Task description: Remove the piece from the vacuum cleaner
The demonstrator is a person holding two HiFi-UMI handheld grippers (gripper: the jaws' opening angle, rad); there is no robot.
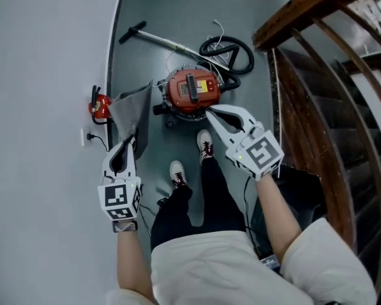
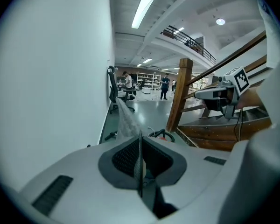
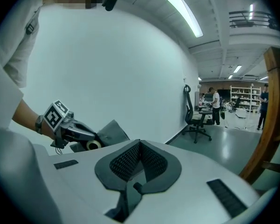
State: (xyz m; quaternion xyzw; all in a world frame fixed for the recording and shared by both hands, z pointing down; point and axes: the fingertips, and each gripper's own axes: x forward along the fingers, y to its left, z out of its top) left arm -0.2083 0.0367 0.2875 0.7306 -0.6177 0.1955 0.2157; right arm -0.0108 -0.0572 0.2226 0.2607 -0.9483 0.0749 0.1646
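The grey piece hung left of centre in the head view, just left of the red vacuum, which stood on the floor in the upper middle. My left gripper was clamped on the lower edge of the piece, which ran thin between its pads. My right gripper had its jaws pressed together on nothing, just below the vacuum in the frame. The black hose lay coiled above, and the wooden stairs filled the right side.

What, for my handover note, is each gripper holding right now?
Left gripper: closed on the gray cloth piece.
Right gripper: closed, empty.
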